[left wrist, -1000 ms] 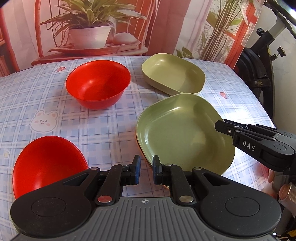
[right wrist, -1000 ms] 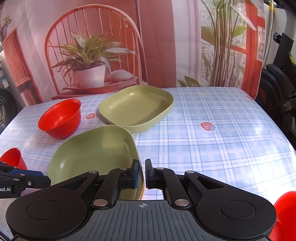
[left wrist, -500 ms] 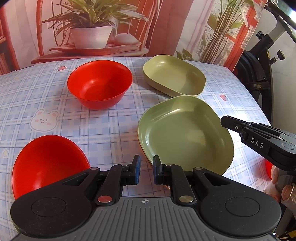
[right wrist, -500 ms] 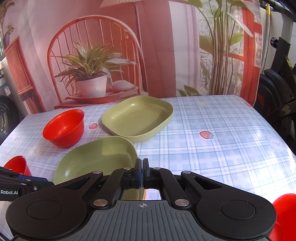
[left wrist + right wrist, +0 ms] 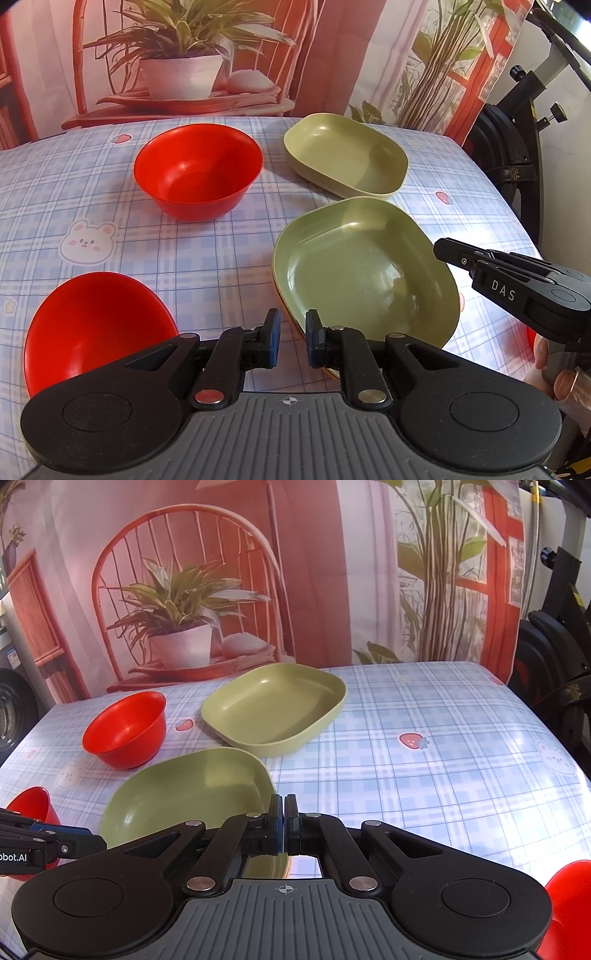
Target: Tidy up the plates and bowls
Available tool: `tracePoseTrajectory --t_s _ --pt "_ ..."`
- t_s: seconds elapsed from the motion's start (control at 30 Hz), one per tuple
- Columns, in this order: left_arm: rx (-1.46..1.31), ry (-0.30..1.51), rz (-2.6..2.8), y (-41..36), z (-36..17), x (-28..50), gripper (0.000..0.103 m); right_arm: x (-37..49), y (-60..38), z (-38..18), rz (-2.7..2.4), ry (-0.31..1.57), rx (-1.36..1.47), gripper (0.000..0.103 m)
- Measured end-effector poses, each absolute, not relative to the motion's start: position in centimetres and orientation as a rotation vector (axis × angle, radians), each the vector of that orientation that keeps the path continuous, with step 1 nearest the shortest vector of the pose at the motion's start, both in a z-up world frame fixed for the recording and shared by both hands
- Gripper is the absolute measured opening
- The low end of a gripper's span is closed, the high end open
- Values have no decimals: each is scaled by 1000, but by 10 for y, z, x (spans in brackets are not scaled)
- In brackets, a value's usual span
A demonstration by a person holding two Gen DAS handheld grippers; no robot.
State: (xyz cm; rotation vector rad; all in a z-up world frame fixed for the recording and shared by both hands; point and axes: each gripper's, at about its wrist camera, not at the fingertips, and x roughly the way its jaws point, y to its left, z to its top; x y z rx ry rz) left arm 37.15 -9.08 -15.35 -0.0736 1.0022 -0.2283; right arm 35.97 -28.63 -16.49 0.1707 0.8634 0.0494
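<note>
Hovering over near green plate [image 5: 365, 266]: left gripper [image 5: 291, 332] fingers slightly apart, right gripper [image 5: 284, 825] fingers pressed together.

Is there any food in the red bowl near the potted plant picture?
No, the red bowl is empty; only its shiny red inside shows.

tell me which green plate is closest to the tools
The darker green plate, right ahead of both tools; the paler green plate sits farther back.

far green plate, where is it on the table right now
In the left wrist view the far green plate sits upper right on the checked tablecloth, right of the upright red bowl and just behind the nearer green plate.
</note>
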Motion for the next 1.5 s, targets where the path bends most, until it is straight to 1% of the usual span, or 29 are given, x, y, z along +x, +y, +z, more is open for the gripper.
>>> tracePoseTrajectory --t_s 0.1,0.33,0.47,0.5,0.53,0.6,0.83,0.93,1.0,1.1,1.33,1.5 --pt "-101 976 -234 -85 -147 369 17 360 -286 -160 33 870 180 1" --pt "-94 843 -247 -71 -111 372 17 357 -298 -130 -9 796 212 3" --pt "-25 722 -262 -73 -86 370 17 359 -304 -117 -31 758 203 10" --pt "-7 695 -269 -76 -81 369 19 358 -303 -115 -39 749 190 14" --pt "8 672 -278 -78 -77 369 20 359 -302 -114 -49 740 180 16" --pt "23 651 -298 -82 -73 371 27 360 -303 -114 -54 740 189 16" --pt "15 652 -365 -96 -74 408 28 368 -310 -120 -73 758 213 16" --pt "-89 671 -374 -91 -79 430 28 378 -315 -123 -78 762 228 16" --pt "-114 666 -373 -90 -85 441 31 385 -317 -128 -75 765 244 17" --pt "-75 664 -355 -95 -92 461 33 402 -318 -139 -74 786 259 17" --pt "-137 761 -338 -89 -123 515 33 440 -315 -159 -60 815 206 18" --pt "-138 808 -320 -91 -140 540 33 462 -318 -176 -63 855 226 19"
